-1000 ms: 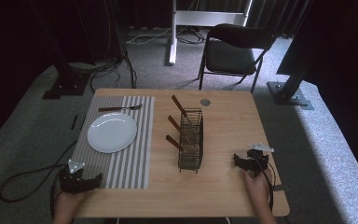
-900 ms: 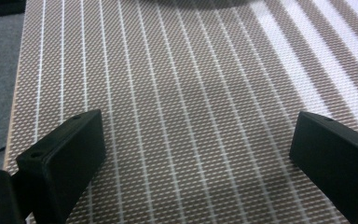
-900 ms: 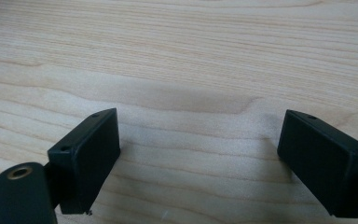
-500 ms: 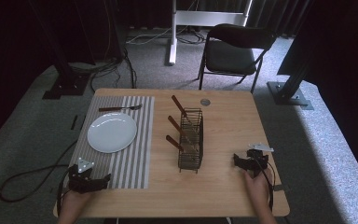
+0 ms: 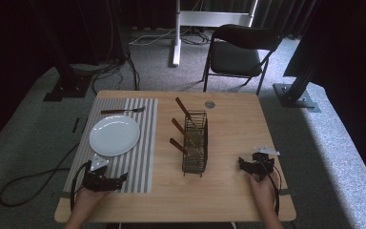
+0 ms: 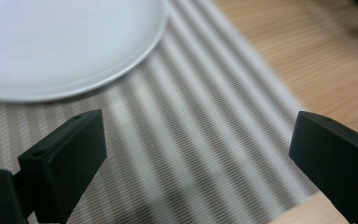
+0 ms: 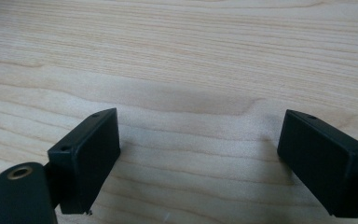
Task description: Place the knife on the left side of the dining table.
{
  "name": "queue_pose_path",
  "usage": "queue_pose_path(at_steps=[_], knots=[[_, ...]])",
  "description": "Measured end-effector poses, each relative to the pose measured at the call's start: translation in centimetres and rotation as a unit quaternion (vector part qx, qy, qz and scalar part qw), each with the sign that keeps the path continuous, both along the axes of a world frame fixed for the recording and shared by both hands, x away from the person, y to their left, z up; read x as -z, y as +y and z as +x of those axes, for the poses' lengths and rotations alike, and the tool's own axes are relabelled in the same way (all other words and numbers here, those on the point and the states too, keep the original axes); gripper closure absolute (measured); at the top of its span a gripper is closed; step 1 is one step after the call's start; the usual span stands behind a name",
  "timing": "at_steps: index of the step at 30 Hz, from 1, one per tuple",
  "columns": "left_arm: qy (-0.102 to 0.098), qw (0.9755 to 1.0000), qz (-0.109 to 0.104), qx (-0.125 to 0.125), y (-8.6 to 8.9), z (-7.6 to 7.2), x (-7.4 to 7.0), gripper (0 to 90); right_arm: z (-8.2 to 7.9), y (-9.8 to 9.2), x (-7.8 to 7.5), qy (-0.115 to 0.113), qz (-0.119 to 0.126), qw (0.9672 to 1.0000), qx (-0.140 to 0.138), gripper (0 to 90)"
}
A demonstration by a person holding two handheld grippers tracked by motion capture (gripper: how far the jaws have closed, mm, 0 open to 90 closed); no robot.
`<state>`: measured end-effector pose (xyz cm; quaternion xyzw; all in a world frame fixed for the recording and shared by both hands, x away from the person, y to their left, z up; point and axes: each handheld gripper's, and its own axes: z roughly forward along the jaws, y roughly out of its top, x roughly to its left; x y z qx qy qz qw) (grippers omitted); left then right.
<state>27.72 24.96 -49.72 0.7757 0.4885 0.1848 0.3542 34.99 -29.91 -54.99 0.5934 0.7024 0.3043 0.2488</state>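
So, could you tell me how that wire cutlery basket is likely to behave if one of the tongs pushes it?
The wire basket looks tall and narrow, so a high push may tip it. Its open mesh suggests it is light and would probably slide on the smooth table. The wooden-handled utensils lean out leftward and may rattle or shift.

Both grippers are black. The left gripper [image 5: 122, 180] carries a grey three-cornered plate on top, and a black cable loops from it off the table's edge. The right gripper [image 5: 242, 163] has a like grey plate and a black cable trailing back along the hand. Each jaw is a matte black block with small screw holes; a brass-coloured insert sits near the base.
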Motion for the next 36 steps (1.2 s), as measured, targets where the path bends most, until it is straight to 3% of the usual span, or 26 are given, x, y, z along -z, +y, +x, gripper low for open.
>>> queue_pose_path(at_steps=[6, 10, 16, 26, 34, 36], knots=[[-0.002, 0.9996, -0.007, 0.027, -2.0, 0.6, -1.0, 4.1, 0.0, 0.0, 0.0, 0.000, 0.000, 1.0000, 0.000, 12.2], [-0.014, 0.9988, -0.015, 0.044, -3.2, 1.0, -2.2, 4.7, 0.0, 0.0, 0.0, 0.000, 0.000, 1.0000, 0.000, 12.2], [-0.031, 0.9971, -0.009, 0.069, -4.9, 1.7, -3.8, 4.7, 0.0, 0.0, 0.0, 0.000, 0.000, 1.0000, 0.000, 12.2], [-0.045, 0.9921, -0.029, 0.113, -7.6, 2.7, -6.3, 4.7, 0.0, 0.0, 0.0, 0.000, 0.000, 1.0000, -0.001, 12.2], [-0.061, 0.9880, -0.030, 0.139, -9.8, 3.0, -7.4, 4.7, 0.0, 0.0, 0.0, -0.001, -0.001, 1.0000, -0.001, 12.2], [-0.058, 0.9870, -0.040, 0.144, -10.3, 3.2, -7.5, 4.7, 0.0, 0.0, 0.0, -0.001, 0.000, 1.0000, -0.001, 12.2]])
